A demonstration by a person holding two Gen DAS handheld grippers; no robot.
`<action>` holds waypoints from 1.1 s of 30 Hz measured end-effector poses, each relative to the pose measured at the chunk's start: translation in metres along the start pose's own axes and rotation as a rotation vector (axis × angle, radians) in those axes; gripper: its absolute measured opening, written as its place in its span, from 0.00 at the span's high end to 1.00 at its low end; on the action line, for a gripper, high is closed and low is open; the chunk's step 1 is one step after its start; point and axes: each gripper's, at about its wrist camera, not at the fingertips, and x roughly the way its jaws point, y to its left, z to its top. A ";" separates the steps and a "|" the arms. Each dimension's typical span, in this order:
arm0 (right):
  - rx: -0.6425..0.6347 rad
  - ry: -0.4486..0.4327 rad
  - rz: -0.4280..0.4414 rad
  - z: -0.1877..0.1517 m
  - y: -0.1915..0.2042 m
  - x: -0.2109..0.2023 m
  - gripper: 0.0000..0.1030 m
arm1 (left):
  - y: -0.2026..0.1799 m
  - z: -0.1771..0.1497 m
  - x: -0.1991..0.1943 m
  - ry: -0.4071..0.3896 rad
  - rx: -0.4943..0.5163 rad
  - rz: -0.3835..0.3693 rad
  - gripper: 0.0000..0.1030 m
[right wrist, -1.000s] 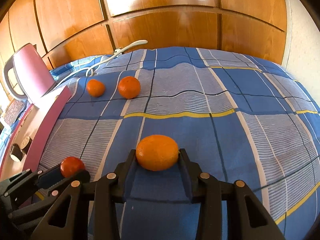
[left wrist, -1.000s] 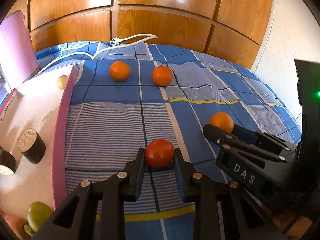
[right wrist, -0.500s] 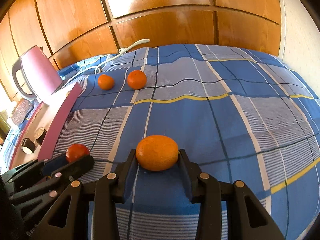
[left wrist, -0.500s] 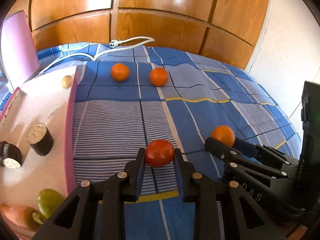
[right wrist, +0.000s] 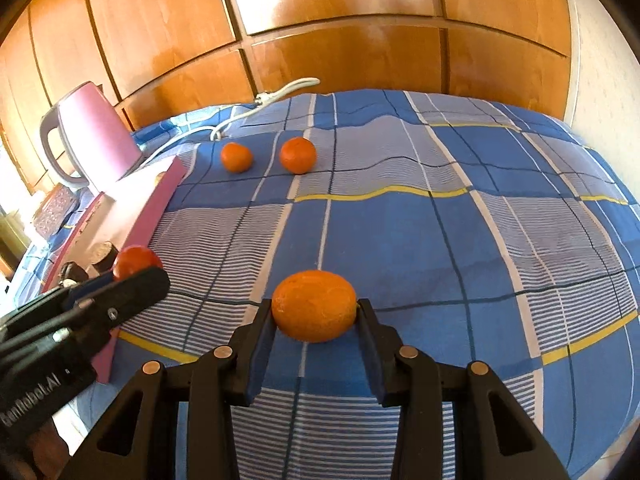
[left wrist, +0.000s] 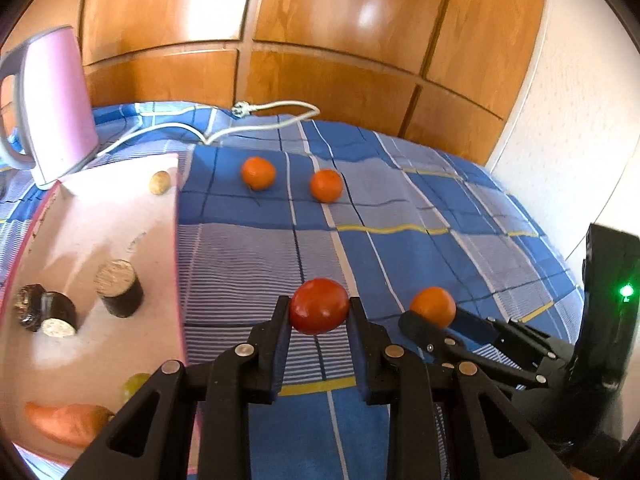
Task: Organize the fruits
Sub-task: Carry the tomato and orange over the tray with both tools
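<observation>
Fruit is riding clamped in both my grippers, tomato [left wrist: 319, 306] in the left gripper [left wrist: 319, 312], orange [right wrist: 314, 306] in the right gripper [right wrist: 314, 312], lifted clear for sorting.

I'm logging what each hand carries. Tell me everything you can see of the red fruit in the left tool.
The red fruit is round, smooth and glossy, deep red-orange, possibly a tomato. It sits clamped between the two black fingers of the left tool, held at its sides, above the blue checked cloth. Only the fingers touch it.
</observation>
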 end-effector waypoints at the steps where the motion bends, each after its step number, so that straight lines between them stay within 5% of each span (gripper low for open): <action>1: -0.004 -0.003 0.005 0.001 0.002 -0.001 0.61 | 0.002 0.001 -0.003 -0.004 -0.004 0.002 0.74; 33: -0.184 0.036 0.219 0.012 0.090 -0.010 0.61 | 0.094 0.005 -0.055 -0.082 -0.190 0.166 0.74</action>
